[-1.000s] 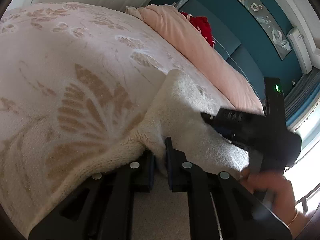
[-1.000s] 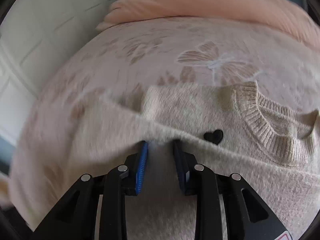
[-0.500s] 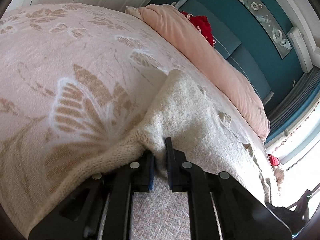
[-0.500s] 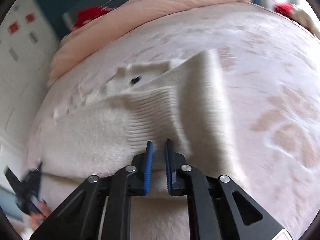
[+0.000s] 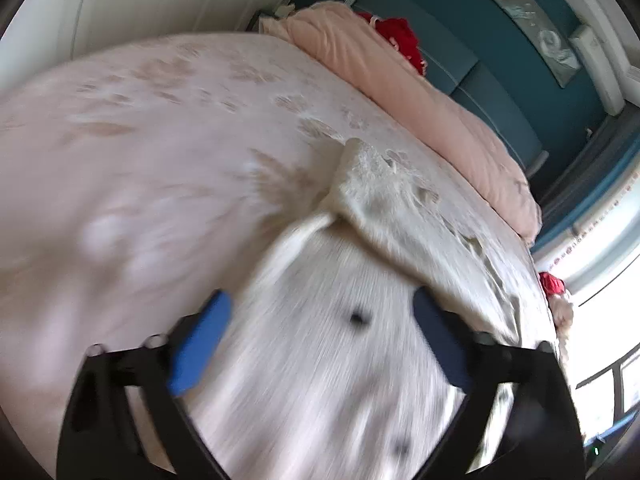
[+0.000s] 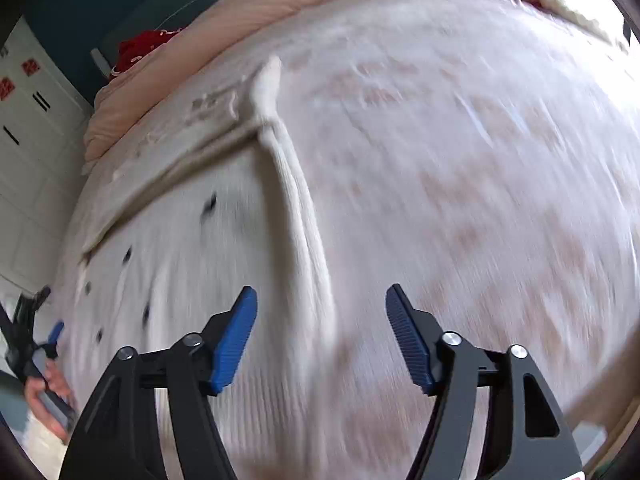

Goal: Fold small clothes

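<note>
A cream knitted sweater (image 5: pixel 320 360) with small black hearts lies on the pink patterned bedspread (image 5: pixel 140 160), its far part folded over itself. My left gripper (image 5: pixel 320 320) is open and empty just above its near part. In the right wrist view the sweater (image 6: pixel 200 260) lies at the left, its right edge forming a ridge. My right gripper (image 6: pixel 320 320) is open and empty over that edge. The left gripper (image 6: pixel 28 340) and the hand holding it show at the far left. Both views are motion-blurred.
A pink duvet roll (image 5: pixel 400 92) lies along the far side of the bed with a red item (image 5: pixel 400 40) behind it. A teal wall (image 5: pixel 500 60) and white cupboards (image 6: pixel 28 120) stand beyond. A window (image 5: pixel 600 260) is at the right.
Both grippers were shut on the sweater's edge; both have opened and let it go. The sweater now lies with a fold across it, and both cameras have pulled back.
</note>
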